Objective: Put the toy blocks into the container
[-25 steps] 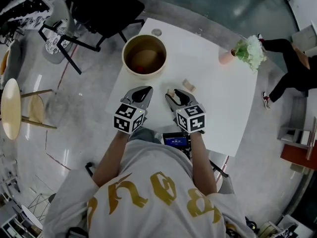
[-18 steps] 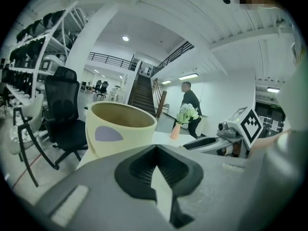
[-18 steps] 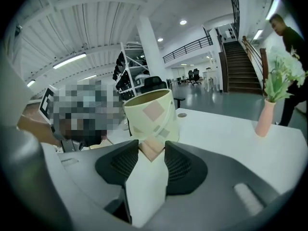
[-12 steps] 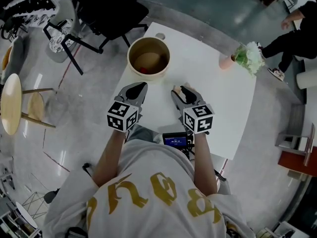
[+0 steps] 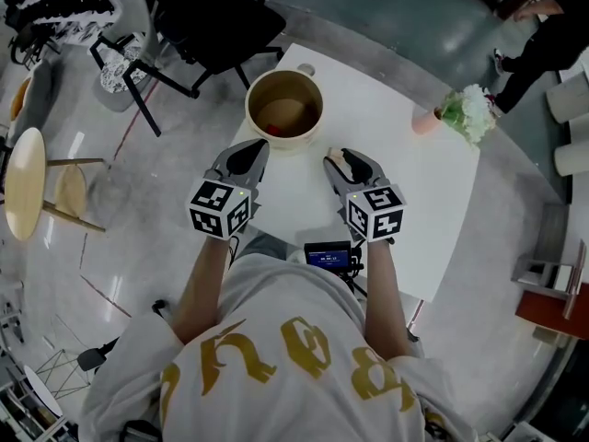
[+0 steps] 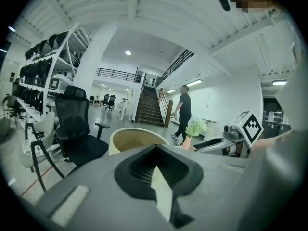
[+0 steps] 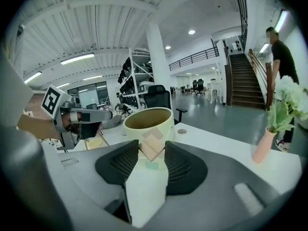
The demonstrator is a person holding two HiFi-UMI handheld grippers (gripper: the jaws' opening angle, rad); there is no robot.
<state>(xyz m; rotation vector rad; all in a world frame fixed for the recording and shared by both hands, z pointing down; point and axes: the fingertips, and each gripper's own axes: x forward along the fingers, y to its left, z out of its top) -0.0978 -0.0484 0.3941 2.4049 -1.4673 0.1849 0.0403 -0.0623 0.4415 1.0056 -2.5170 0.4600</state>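
Observation:
A round tan container point(image 5: 254, 125) stands at the far left of the white table point(image 5: 419, 187), with a red block point(image 5: 273, 129) lying inside it. My right gripper point(image 5: 341, 158) is shut on a light wooden block point(image 7: 151, 145), held a short way right of the container point(image 7: 134, 128) and just in front of it. My left gripper point(image 5: 252, 151) sits just in front of the container point(image 6: 137, 137) with its jaws shut and nothing between them. The wooden block point(image 5: 337, 154) peeks out at the right gripper's tip in the head view.
A pink vase point(image 5: 425, 122) with white flowers point(image 5: 466, 109) stands at the table's far right. A small screen device point(image 5: 328, 256) lies at the near edge. A black office chair point(image 5: 216, 21) stands beyond the container, and a person point(image 5: 550, 35) is at the far right.
Both grippers have moved forward toward the container, the right one still carrying the wooden block. The person at the far right has walked further away.

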